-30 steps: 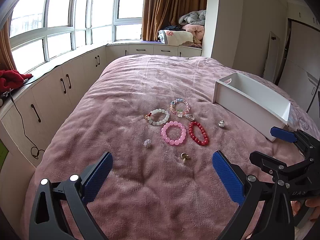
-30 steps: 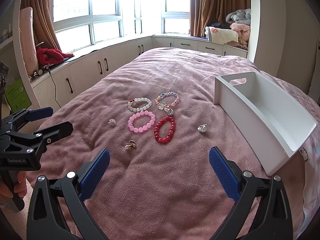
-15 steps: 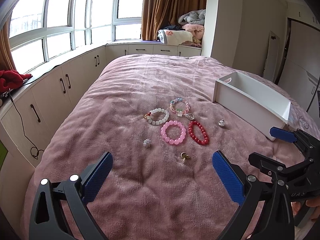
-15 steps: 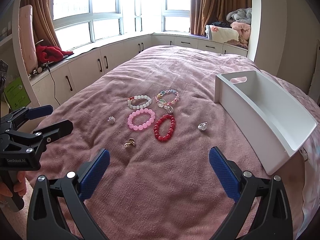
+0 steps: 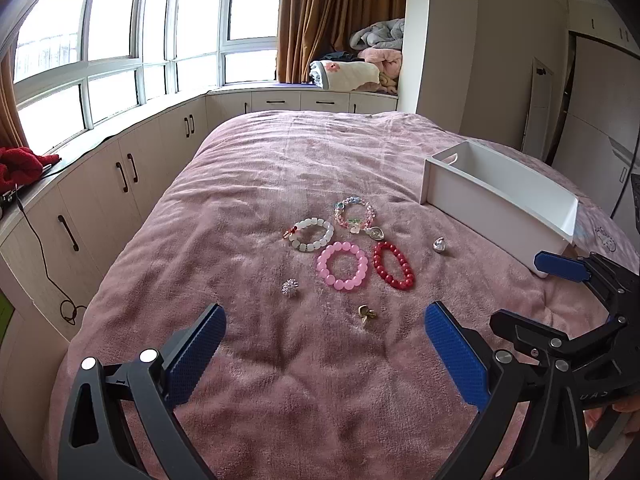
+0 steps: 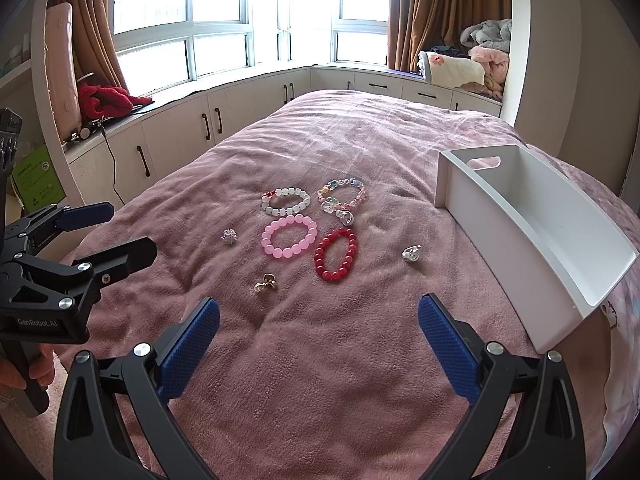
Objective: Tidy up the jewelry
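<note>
Red bracelet [image 6: 335,255] oval, lengthwise up-bed

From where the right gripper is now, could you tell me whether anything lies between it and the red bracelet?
Nothing visible: only bare pink blanket separates the open right gripper from the red bracelet.

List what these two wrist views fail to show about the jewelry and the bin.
- Long white plastic bin: in the left wrist view its near wall hides the floor, so any contents are unseen.
- Small gold charm and small silver piece: too small in both views to tell ring, clasp or pendant.
- Multicoloured pastel bead bracelet: whether its silver heart pendant is attached or loose is unclear.
</note>
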Available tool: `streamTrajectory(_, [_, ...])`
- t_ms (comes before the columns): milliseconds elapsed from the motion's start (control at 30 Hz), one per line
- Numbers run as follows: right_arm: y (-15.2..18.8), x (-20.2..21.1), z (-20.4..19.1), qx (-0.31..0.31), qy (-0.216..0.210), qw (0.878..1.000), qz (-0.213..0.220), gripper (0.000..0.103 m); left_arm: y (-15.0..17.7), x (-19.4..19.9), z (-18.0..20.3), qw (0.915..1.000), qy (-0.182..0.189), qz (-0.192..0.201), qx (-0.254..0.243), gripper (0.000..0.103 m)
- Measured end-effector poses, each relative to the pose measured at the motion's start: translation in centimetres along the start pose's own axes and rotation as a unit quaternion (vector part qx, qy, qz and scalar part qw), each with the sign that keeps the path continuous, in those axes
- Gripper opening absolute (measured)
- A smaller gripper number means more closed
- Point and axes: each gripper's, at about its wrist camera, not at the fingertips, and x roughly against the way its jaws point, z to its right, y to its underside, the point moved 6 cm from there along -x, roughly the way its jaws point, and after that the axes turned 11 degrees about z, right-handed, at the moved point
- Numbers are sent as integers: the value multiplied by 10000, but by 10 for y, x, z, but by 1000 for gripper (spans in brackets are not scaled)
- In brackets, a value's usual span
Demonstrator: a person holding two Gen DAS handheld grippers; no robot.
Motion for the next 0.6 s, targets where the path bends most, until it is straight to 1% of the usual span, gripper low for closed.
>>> streamTrajectory(133, [0, 0, 0, 5, -3, 10000, 0, 98, 0, -2, -4, 9998, 18, -26, 175, 101])
streamTrajectory(200, [0, 0, 0, 8, 1, 10000, -4, 98, 0, -1, -5, 9998, 10, 35, 200, 101])
streamTrajectory(300, [1, -1, -1, 8, 1, 10000, -16, 98, -1, 1, -6, 9997, 39, 85, 236, 101])
streamTrajectory(600, [2, -2, -1, 1, -11, 10000, -30, 98, 0, -1, -8, 9998, 33, 8, 220, 101])
